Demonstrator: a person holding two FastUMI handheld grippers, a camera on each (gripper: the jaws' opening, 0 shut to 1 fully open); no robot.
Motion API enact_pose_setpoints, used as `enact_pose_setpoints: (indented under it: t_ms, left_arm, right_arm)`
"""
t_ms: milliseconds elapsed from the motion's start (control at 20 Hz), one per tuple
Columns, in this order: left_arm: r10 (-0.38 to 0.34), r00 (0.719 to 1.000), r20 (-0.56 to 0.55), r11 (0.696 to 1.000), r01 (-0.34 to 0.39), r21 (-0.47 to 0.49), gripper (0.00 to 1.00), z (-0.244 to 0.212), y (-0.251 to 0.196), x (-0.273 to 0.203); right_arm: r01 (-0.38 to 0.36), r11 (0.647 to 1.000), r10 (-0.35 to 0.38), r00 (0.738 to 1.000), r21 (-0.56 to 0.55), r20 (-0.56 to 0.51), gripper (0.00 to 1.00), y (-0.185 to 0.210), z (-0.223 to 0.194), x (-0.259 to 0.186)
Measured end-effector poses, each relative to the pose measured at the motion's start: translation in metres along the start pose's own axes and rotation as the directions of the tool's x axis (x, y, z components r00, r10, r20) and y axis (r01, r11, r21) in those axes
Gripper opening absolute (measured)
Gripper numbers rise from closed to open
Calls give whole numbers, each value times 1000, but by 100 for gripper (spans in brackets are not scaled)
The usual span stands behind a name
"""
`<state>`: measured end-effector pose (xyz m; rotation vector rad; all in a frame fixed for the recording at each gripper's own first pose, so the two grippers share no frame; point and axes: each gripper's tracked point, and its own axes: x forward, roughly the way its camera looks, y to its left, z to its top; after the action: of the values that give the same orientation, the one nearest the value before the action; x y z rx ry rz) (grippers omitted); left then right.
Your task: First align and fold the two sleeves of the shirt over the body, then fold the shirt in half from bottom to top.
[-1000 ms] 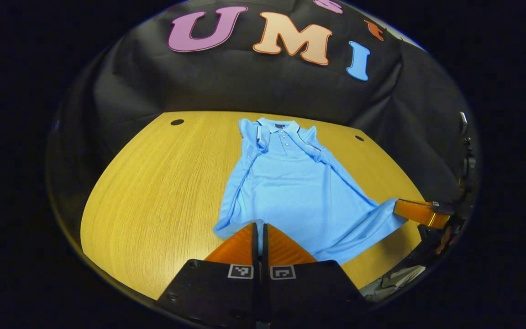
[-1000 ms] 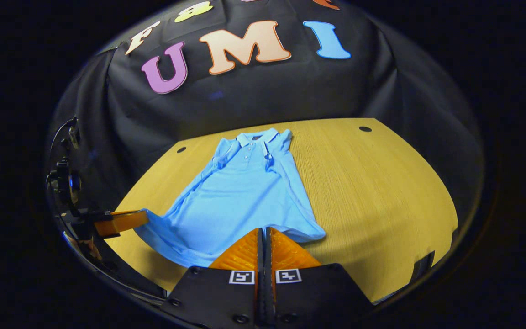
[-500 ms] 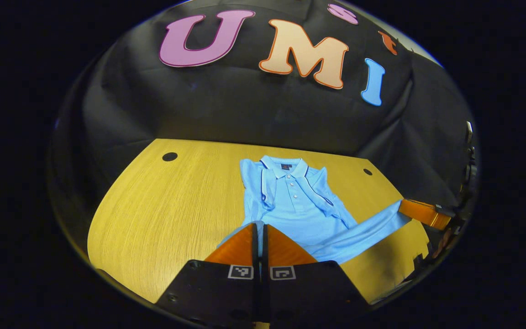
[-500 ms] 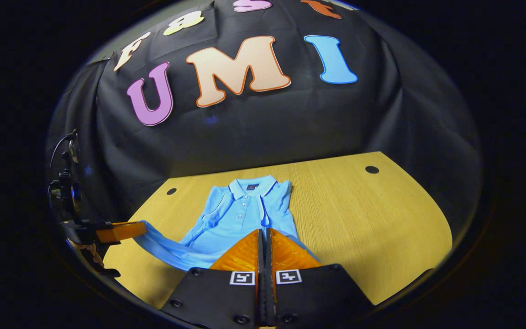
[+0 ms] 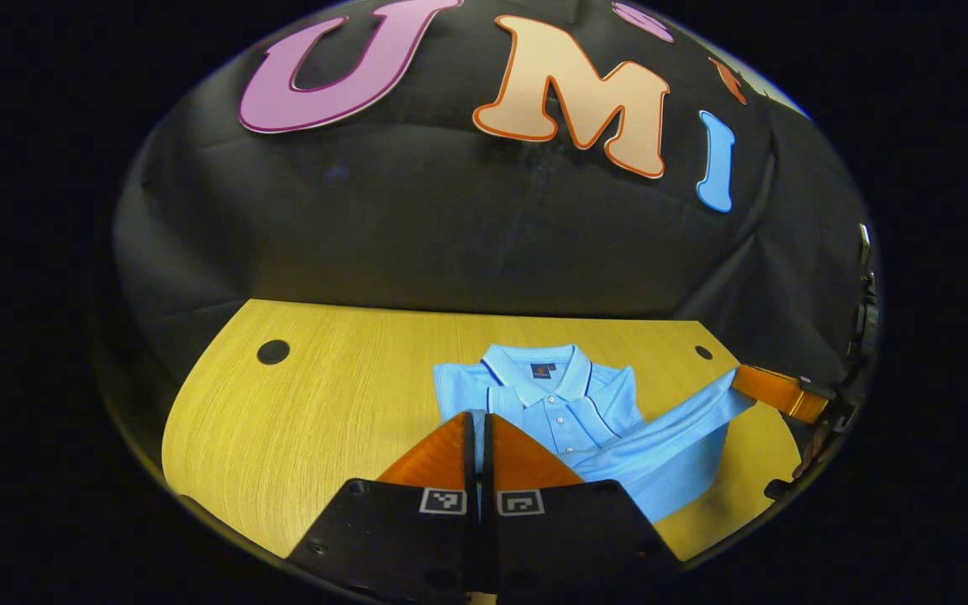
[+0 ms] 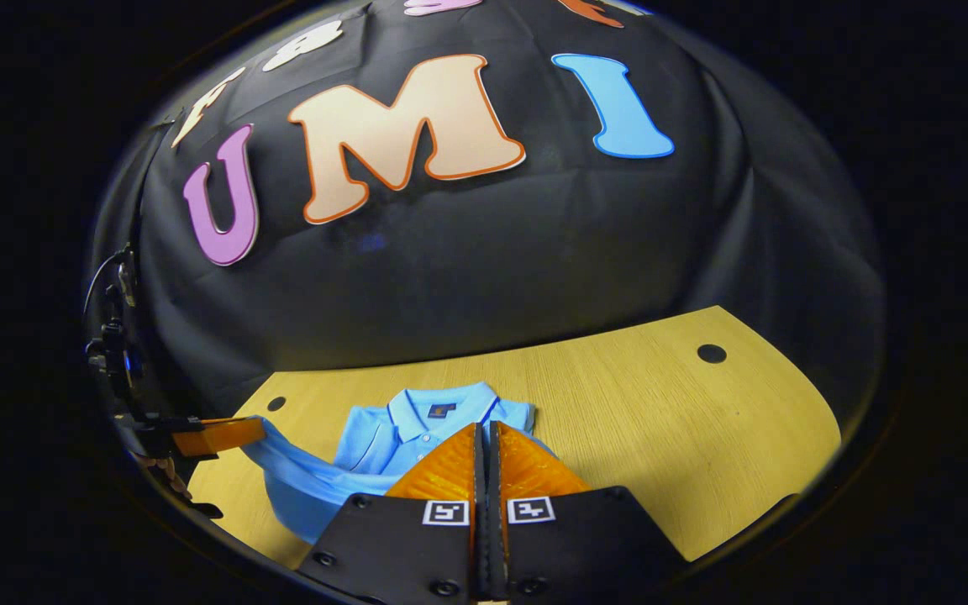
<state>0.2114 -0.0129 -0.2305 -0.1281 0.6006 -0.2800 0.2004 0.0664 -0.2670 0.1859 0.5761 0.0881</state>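
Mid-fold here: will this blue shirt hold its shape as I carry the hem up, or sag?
Likely floppy: the blue shirt sags between the left gripper and the right gripper. Probably light, since pinched corners lift it. Its collar lies flat on the table.

Light falls from overhead, bright on the table (image 5: pixel 307 412) ahead of my tongs, dim on the cloth wall beyond. The shirt (image 5: pixel 568 403) casts soft shadow beneath its lifted hem. Fisheye bends every edge; focus stays crisp, without glare.
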Motion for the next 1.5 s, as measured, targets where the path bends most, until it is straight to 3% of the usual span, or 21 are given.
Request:
enact_pose_setpoints:
  t_ms: [300,500,600,700,750,800,850,1050,1100,1150,1500]
  left_arm:
    - [18,999,-29,1000,-18,1,0,-8,20,79]
    - [12,998,-64,1000,-12,5,0,-28,28,102]
    - [-2,998,-55,999,0,-37,3,-27,26,96]
    - [10,1000,-14,999,-10,-53,64,-20,24,79]
    - [33,999,15,999,-33,-35,94,-17,25,68]
    - [60,997,50,998,-59,-15,100,-9,26,52]
    - [70,994,82,998,-71,-1,95,-3,22,37]
    - [70,986,149,997,-73,12,96,8,-2,-20]
    - [69,984,167,997,-72,11,96,11,-10,-37]
    - [66,980,187,998,-69,9,96,15,-15,-51]
    - [59,955,290,996,-74,41,95,22,-49,-147]
  right_arm:
    - [90,995,-87,994,37,-60,2,-27,-22,83]
    - [120,991,-113,987,59,-117,2,-37,-46,100]
    - [104,994,-103,992,19,-76,48,-32,-38,90]
    - [88,996,-88,996,-32,0,94,-24,-17,67]
    - [81,995,-80,996,-57,32,99,-20,-11,54]
    - [75,994,-71,996,-74,60,92,-16,-7,41]
    - [60,995,-53,995,-84,84,97,-9,-2,24]
    - [32,991,-13,989,-130,146,97,2,8,-40]
    - [22,991,-1,988,-134,151,92,7,8,-56]
    - [11,991,11,987,-136,159,97,10,9,-72]
    - [-23,986,62,971,-166,233,97,25,19,-162]
